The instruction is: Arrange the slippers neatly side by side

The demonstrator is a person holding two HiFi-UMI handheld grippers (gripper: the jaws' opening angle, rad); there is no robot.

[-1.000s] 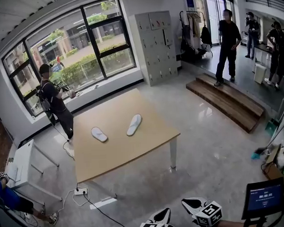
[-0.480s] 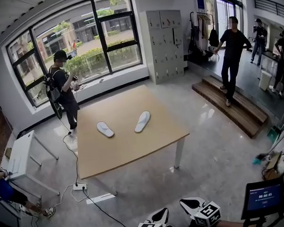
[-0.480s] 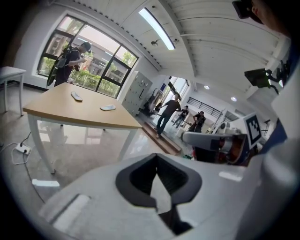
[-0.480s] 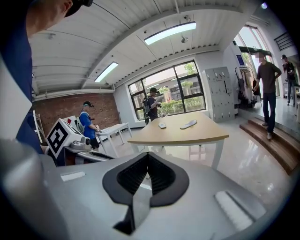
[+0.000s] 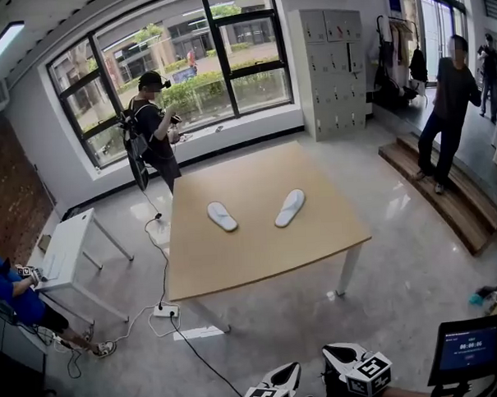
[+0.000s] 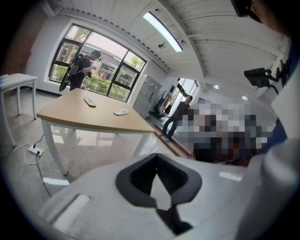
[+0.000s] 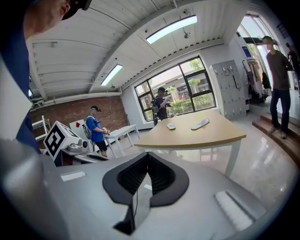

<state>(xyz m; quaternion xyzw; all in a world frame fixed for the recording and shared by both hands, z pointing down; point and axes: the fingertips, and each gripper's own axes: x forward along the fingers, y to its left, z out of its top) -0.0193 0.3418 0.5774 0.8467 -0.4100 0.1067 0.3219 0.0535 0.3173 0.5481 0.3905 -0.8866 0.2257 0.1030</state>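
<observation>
Two white slippers lie apart on the wooden table (image 5: 259, 259), toes splayed outward: the left slipper (image 5: 222, 216) and the right slipper (image 5: 290, 207). They also show far off in the left gripper view, left slipper (image 6: 89, 101) and right slipper (image 6: 121, 112), and in the right gripper view, left slipper (image 7: 171, 126) and right slipper (image 7: 200, 123). My left gripper (image 5: 283, 379) and right gripper (image 5: 343, 358) hang at the bottom edge of the head view, well short of the table. Both are shut with nothing held, as seen at the left gripper (image 6: 158, 185) and right gripper (image 7: 143, 180).
A power strip (image 5: 165, 311) and cables lie on the floor in front of the table. A white side desk (image 5: 66, 251) stands left, wooden steps (image 5: 446, 193) right, a monitor (image 5: 467, 348) by my right side. One person (image 5: 155, 128) stands beyond the table; another (image 5: 446, 119) is on the steps.
The head view has swung left, so the table and slippers now sit further right in it. The person by the window has walked along. Both grippers stay low and shut.
</observation>
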